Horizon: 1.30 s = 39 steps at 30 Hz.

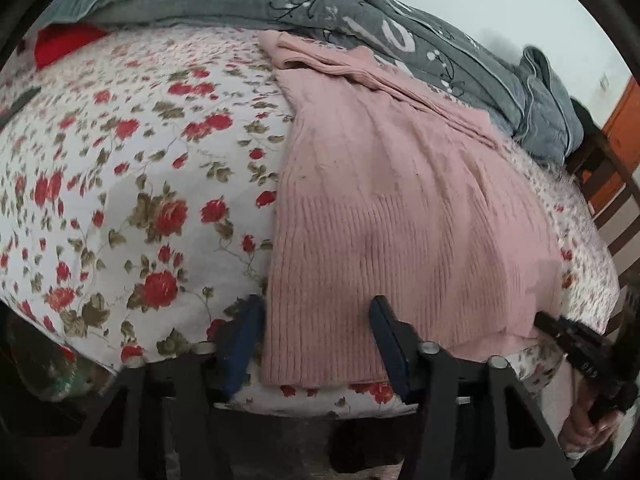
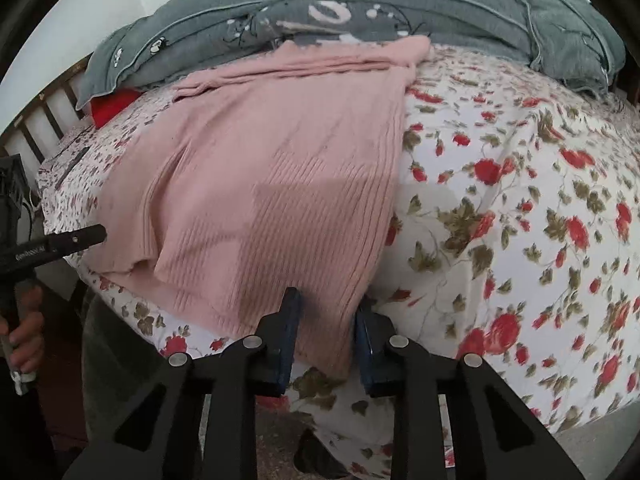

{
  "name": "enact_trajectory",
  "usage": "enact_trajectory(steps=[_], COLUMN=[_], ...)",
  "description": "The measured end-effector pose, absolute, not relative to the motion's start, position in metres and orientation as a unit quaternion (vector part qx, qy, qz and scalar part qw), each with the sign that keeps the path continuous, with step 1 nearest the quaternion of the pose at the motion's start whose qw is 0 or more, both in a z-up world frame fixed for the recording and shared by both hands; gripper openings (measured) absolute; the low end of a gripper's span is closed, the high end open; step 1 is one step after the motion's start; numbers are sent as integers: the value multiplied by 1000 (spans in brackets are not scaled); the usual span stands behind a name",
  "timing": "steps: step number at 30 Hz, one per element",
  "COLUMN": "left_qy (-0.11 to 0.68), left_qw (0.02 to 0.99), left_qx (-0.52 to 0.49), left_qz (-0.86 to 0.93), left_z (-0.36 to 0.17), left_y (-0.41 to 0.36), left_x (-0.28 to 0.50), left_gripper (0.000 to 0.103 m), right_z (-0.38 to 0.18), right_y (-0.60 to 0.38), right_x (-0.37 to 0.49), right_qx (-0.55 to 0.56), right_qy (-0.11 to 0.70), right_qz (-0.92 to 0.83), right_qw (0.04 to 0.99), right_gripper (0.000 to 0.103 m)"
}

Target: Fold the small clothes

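A pink ribbed knit garment (image 1: pixel 400 208) lies flat on the floral bedsheet (image 1: pixel 120 160), its sleeves folded across the far end. My left gripper (image 1: pixel 316 344) is open, its two fingers astride the garment's near left hem corner. In the right wrist view the same garment (image 2: pixel 272 168) lies ahead, and my right gripper (image 2: pixel 328 340) is open with its fingers astride the near right hem corner. Each gripper shows at the edge of the other's view: the right one (image 1: pixel 560 328), the left one (image 2: pixel 80 236).
A grey quilt (image 1: pixel 360 12) is heaped along the far side of the bed, also in the right wrist view (image 2: pixel 360 12). A red item (image 1: pixel 64 44) lies at the far left. A wooden slatted bed frame (image 1: pixel 612 184) bounds the end. The bed's near edge is just below the grippers.
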State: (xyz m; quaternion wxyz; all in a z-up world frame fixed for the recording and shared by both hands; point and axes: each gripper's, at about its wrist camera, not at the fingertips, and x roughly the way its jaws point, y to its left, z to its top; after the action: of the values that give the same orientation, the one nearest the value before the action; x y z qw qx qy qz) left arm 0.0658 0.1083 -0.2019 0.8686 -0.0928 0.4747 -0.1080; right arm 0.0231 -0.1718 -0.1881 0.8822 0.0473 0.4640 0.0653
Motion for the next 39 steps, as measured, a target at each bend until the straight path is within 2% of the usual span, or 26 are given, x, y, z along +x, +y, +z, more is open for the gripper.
enact_trajectory(steps=[1,2,3,8,12,17,19,23,24,25,26,27,28,29,34,39], left_qy=[478,478,474,457,469,473,491,487,487,485,480,473,465,463,492,464], left_qw=[868,869,872,881,874,869,861,865,865,867,869,873,878,879,859,878], left_qx=[-84,-76,-68,-73,-87,-103,-90,-62,-59,-57,-58,-60,-59,-58,-66,-47], left_qz=[-108,-104,-105,-99,-93,-101,-100,-101,-102,-102,-102,-101,-97,-97,-122,-109], left_z=[-202,-202,-198,-187,-194,-194,-201,-197,-196,-195,-193,-191,-189,-187,-196,-199], left_y=[107,106,106,137,151,155,149,137,136,136,136,136,135,134,128,122], left_x=[67,67,67,58,63,65,70,66,64,64,63,64,65,66,76,66], left_gripper=[21,8,7,7,7,7,7,13,25,31,42,45,45,45,44,42], right_z=[-188,-187,-185,-162,-181,-166,-173,-182,-181,-178,-176,-174,-173,-172,-177,-180], right_y=[-173,-173,-175,-207,-221,-220,-214,-215,-217,-221,-224,-224,-223,-221,-207,-200], right_x=[24,25,25,5,13,2,7,11,10,8,8,9,11,13,24,21], right_qx=[49,50,55,100,123,131,133,126,134,143,146,143,137,131,84,63], right_qy=[464,463,462,417,456,428,448,466,464,459,456,454,453,453,471,458], right_qz=[66,68,77,78,74,78,91,84,87,89,90,91,90,88,66,49], right_qw=[882,883,882,900,878,891,879,872,872,872,873,875,877,877,876,886], right_gripper=[26,12,6,4,4,4,4,9,10,12,20,26,36,41,41,41])
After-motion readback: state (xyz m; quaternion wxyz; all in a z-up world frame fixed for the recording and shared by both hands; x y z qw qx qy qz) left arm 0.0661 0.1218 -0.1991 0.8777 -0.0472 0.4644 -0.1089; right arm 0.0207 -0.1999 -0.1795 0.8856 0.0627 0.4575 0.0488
